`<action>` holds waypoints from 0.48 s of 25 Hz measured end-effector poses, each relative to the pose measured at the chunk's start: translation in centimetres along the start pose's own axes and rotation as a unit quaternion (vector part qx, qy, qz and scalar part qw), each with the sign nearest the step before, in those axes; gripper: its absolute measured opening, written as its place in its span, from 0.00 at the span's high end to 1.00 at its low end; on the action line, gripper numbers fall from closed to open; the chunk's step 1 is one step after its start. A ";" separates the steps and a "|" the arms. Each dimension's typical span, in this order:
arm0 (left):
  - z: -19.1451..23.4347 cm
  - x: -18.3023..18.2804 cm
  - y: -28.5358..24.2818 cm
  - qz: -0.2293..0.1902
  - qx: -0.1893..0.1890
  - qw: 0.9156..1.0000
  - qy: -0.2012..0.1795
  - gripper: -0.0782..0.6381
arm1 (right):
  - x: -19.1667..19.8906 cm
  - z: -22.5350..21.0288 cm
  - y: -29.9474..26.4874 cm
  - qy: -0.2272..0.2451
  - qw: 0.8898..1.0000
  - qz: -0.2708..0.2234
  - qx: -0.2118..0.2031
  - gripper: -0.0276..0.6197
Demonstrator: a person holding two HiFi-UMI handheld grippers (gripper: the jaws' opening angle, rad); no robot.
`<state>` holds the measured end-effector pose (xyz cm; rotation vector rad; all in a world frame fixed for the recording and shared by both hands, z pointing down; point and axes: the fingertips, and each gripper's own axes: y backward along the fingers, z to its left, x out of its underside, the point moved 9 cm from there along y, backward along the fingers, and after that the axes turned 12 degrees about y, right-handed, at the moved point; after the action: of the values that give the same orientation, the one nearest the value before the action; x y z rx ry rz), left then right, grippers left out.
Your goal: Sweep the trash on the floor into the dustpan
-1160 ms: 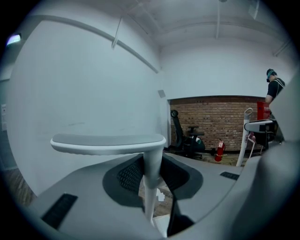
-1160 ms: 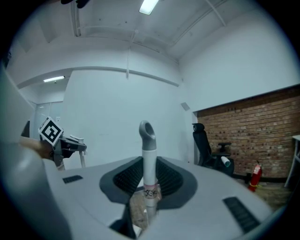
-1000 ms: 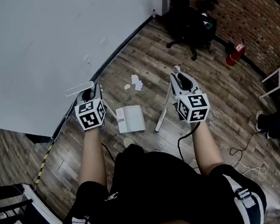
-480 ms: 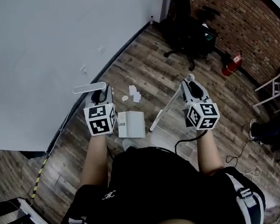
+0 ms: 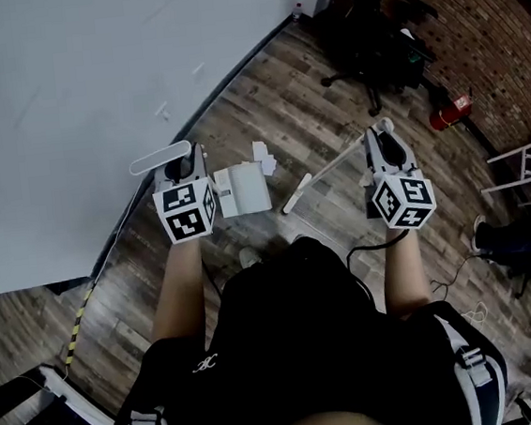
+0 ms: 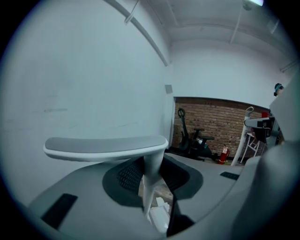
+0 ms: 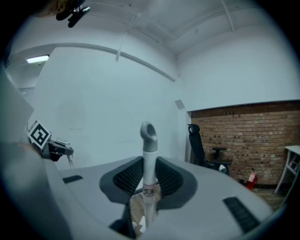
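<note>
I hold two tongs, one tool in each. My left tongs (image 6: 152, 180) are closed on the upright white stem of the one dustpan (image 5: 242, 188). The stem runs between the dark ribbed pads, and its flat, pale crossbar (image 6: 105, 146) sits level just above them. The dustpan is a pale, boxy, roughly square tray. It rests on the wood-plank floor (image 5: 311, 108) just in front of my left arm, near the foot of the white wall (image 5: 64, 86).

My right tongs (image 7: 149, 180) are closed on the one broom (image 5: 323, 173), gripping its thin white stick a little below the top. The top ends in a grey ring (image 7: 148, 131), and a small label with dark marks wraps the stick right where the pads meet it. In the head view the stick slants down and to the left from my right tongs. Its low end sits on the floor just right of the dustpan.

The trash (image 5: 262, 156) is a small cluster of white paper scraps on the floor, touching or just past the dustpan's far right corner. I can count two for certain; there may be more, but they are too small to separate.

Farther off there is one black office chair (image 5: 373, 52) by the brick wall (image 5: 472, 25) and one red fire extinguisher (image 5: 449, 110) at its base. A loose cable (image 5: 465, 313) trails over the floor to my right.
</note>
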<state>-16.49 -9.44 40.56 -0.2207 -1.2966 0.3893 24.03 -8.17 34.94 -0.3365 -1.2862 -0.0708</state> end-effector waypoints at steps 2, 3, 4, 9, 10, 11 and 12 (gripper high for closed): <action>1.2 0.2 -1.2 0.005 -0.021 1.000 0.006 0.74 | -0.3 -0.3 -1.9 0.003 1.000 -0.003 -0.008 0.81; 1.6 0.3 -1.8 0.007 -0.032 0.999 0.008 0.74 | -0.3 -0.5 -2.8 0.004 1.000 -0.004 -0.011 0.81; 2.0 0.4 -2.4 0.008 -0.043 0.999 0.010 0.74 | -0.2 -0.9 -3.8 0.004 1.000 -0.005 -0.015 0.81; 3.9 1.2 -5.6 0.018 -0.099 0.995 0.016 0.74 | 0.8 -3.0 -9.0 0.005 0.999 -0.007 -0.049 0.81; 4.4 1.5 -6.4 0.019 -0.113 0.993 0.019 0.74 | 1.1 -3.4 -10.3 0.006 0.998 -0.007 -0.061 0.81; 5.0 1.9 -7.2 0.019 -0.129 0.991 0.023 0.74 | 1.4 -3.7 -11.7 0.008 0.997 -0.007 -0.075 0.81; 5.5 2.4 -7.8 0.020 -0.147 0.988 0.030 0.74 | 1.8 -4.0 -13.0 0.011 0.996 -0.006 -0.091 0.81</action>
<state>-20.01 -15.94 47.07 -0.5044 -1.2886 0.2228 25.19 -21.38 38.33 -0.4836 -1.2628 -0.2025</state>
